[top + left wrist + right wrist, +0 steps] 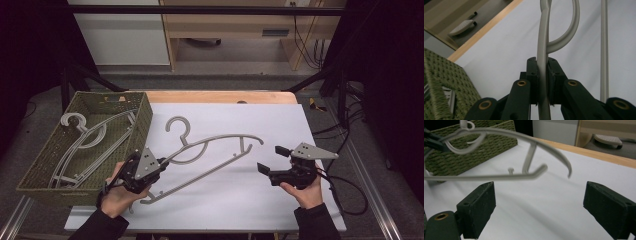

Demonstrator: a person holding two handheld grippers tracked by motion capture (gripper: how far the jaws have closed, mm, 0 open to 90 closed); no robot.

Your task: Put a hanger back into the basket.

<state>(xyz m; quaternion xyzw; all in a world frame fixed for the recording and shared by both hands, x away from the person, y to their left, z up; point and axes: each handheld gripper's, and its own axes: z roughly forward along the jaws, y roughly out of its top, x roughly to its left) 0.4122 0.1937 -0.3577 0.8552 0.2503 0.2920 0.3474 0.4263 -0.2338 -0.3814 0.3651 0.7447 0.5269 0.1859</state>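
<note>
The worktop (pixel 280 200) under its white sheet carries a green woven basket (pixel 142 120) at the left, already holding grey hangers (pixel 95 137). One more hanger (pixel 215 145) hangs tilted above the sheet beside the basket, held at one end only. The left gripper (pixel 161 162) has its fingers (pixel 533 75) clamped tight on that arm. The right gripper (pixel 270 160) stands off the far end, fingers (pixel 477 207) wide apart around nothing. With a single end grip, I judge the hanger may swivel or droop, and its hook could snag the basket's near wall on the way in.
</note>
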